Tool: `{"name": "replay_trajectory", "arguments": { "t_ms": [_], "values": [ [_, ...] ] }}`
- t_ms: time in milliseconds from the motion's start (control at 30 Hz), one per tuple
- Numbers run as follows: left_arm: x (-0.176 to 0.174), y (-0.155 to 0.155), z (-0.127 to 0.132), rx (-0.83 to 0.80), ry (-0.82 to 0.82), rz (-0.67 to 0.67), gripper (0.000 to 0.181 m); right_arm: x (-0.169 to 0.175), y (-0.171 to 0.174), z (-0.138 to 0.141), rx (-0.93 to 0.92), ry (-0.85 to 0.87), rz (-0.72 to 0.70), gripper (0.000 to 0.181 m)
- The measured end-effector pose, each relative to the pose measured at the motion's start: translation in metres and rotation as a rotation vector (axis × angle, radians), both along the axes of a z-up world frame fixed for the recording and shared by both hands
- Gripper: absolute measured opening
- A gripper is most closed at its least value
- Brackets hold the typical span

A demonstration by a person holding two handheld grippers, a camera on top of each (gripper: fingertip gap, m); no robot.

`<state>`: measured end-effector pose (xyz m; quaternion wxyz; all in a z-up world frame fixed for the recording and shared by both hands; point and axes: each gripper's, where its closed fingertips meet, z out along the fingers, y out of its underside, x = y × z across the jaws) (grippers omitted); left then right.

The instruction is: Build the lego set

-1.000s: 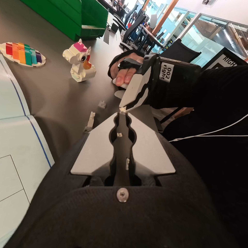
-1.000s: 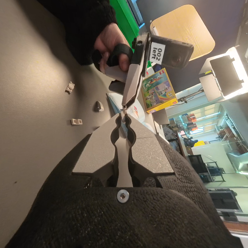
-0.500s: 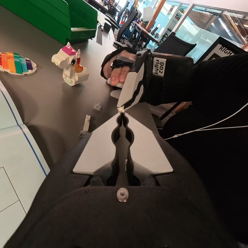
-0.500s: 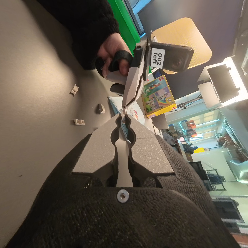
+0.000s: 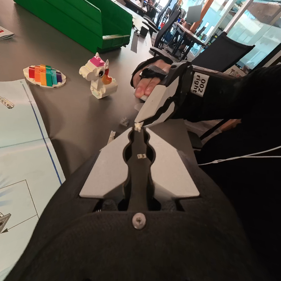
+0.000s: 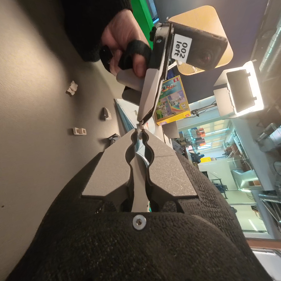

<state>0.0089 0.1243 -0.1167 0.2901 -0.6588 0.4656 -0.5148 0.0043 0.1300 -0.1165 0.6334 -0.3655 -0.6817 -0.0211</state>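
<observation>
Lego piece (image 5: 138, 126) pinched where 2 claw tips meet, above the dark table (image 5: 73, 109).

Left claw (image 5: 138, 129) and right claw (image 6: 139, 130) both clamp this small white piece tip to tip. Behind stand a white unicorn build (image 5: 98, 79) and a rainbow plate (image 5: 44, 76); white labels on both cameras, yellow set box (image 6: 171, 103).

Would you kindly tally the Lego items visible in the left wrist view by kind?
Assembled builds, rainbow plate and unicorn head: 2
Loose pieces on the table, grey piece, long white piece, short white piece: 3
Small white piece in the right gripper: 1
Total: 6
</observation>
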Motion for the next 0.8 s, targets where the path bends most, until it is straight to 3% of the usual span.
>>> {"name": "replay_trajectory", "arguments": {
  "t_ms": [167,333,633,800],
  "values": [
    [0.0012,0.0005,-0.0016,-0.011,0.02,0.011,0.005,0.0005,0.0004,-0.0001,-0.002,0.004,-0.006,0.004],
    [0.0009,-0.0002,-0.0055,-0.019,0.043,0.007,0.004,0.0002,-0.0013,-0.0028,-0.132,0.019,-0.005,0.005],
    [-0.0005,-0.0002,-0.004,-0.032,0.026,-0.004,0.003,0.0019,0.0034,0.0016,-0.112,0.025,-0.048,0.013],
    [-0.0014,0.0001,-0.0035,-0.042,0.021,-0.007,0.003,0.0009,0.0015,-0.0023,-0.073,-0.013,-0.039,0.004]
  ]
}}
